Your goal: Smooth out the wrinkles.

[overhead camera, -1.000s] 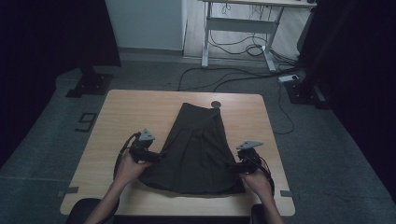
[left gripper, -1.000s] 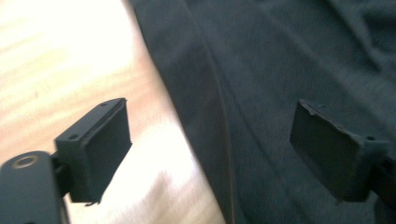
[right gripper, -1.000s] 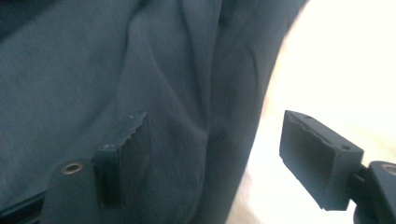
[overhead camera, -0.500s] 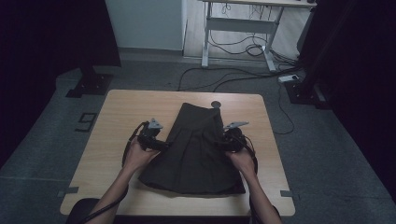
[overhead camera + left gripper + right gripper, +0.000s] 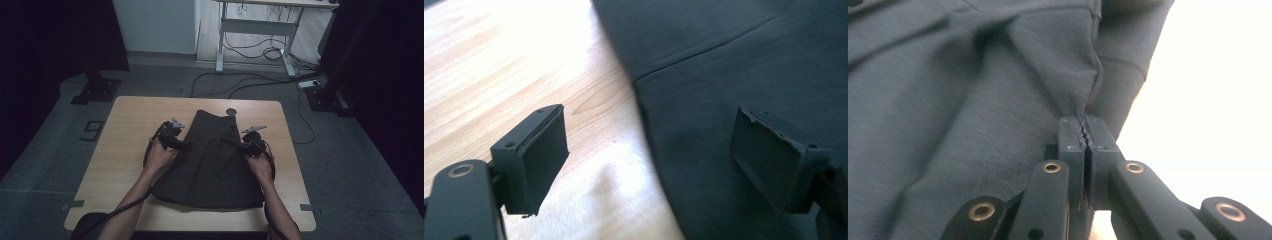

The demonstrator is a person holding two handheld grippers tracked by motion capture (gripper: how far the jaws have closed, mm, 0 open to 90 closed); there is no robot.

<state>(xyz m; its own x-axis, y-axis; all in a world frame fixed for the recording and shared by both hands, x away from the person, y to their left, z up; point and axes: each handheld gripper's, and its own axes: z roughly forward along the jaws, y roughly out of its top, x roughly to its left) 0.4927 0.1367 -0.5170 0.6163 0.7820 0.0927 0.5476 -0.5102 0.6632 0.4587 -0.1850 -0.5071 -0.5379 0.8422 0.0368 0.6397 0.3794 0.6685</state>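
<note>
A dark pleated skirt (image 5: 210, 160) is lying flat; the right gripper (image 5: 1087, 135) is pinching its edge, its fingers having just closed, while the left gripper (image 5: 649, 155) is straddling its other edge, fingers apart.

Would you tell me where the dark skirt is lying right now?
In the high view the dark skirt lies flat at the middle of the wooden table, between the left gripper and right gripper.
</note>
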